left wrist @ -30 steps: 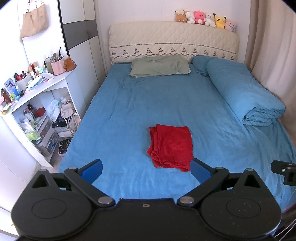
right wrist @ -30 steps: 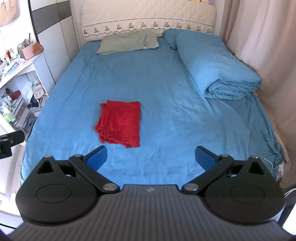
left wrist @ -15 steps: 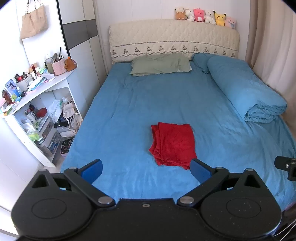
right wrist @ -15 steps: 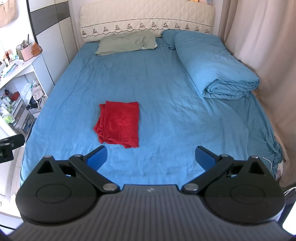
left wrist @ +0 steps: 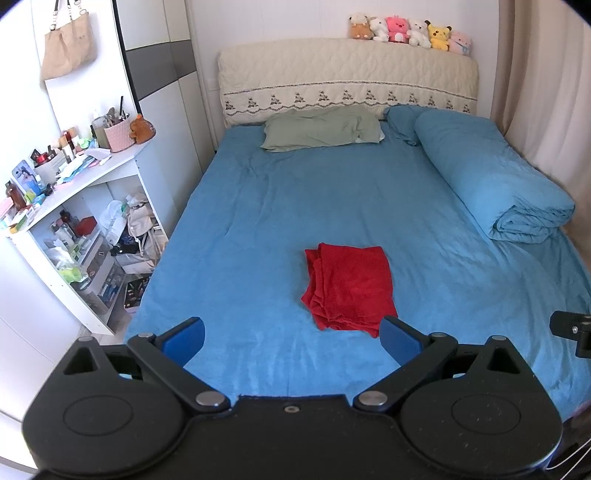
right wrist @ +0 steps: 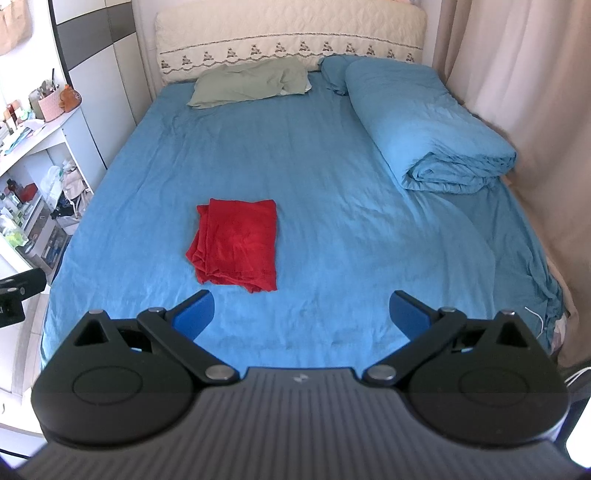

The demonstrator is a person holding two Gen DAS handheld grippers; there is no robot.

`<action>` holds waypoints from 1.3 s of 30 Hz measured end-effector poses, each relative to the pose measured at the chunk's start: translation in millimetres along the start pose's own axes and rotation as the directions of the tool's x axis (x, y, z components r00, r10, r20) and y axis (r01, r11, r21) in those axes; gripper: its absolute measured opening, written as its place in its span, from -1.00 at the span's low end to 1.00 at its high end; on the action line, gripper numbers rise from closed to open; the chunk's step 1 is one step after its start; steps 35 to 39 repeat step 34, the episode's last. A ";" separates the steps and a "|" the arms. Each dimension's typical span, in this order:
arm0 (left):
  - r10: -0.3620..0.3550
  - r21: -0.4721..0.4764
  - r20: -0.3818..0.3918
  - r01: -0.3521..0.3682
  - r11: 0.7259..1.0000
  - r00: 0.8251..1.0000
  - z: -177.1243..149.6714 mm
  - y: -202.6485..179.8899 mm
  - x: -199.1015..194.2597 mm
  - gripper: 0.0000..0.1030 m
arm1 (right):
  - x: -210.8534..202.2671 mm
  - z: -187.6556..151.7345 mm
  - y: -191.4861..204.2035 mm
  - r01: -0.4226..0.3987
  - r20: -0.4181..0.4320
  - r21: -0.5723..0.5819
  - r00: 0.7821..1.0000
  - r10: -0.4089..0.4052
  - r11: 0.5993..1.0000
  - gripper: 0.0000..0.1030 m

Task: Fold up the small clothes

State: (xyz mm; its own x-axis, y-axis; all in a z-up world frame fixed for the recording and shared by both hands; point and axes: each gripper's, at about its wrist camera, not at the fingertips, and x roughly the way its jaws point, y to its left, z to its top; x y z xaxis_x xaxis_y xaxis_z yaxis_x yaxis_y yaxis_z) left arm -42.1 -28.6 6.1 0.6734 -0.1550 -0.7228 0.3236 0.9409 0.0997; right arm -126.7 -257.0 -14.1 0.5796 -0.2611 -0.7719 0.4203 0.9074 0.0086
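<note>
A red garment [left wrist: 351,286] lies folded into a small rectangle on the blue bed sheet [left wrist: 280,206], its layered edges showing on the left side. In the right wrist view the same red garment [right wrist: 238,243] sits left of centre on the sheet [right wrist: 332,177]. My left gripper [left wrist: 293,341] hovers above the foot of the bed, open and holding nothing, just short of the garment. My right gripper [right wrist: 301,314] is also open and holds nothing, to the right of the garment and back from it.
A rolled blue duvet [left wrist: 491,184] lies along the bed's right side, a green pillow [left wrist: 321,127] at the headboard with plush toys [left wrist: 408,27] on top. A cluttered white shelf [left wrist: 74,206] stands left of the bed; curtains [right wrist: 517,92] hang at the right.
Both grippers have drawn back and risen slightly from the bed, so the red garment looks a little farther away. The garment has not moved, and both grippers stay open.
</note>
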 end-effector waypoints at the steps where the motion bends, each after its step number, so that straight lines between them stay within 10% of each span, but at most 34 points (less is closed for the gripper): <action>1: 0.001 0.002 0.001 -0.001 1.000 1.000 0.0 0.6 -0.2 0.99 | 0.3 0.1 0.1 0.000 -0.002 0.000 1.000 0.000 1.000 1.00; 39: 0.019 0.018 0.008 -0.019 1.000 1.000 4.5 5.8 5.6 0.99 | 5.0 3.8 -0.3 -0.003 -0.010 -0.004 1.000 0.003 1.000 1.00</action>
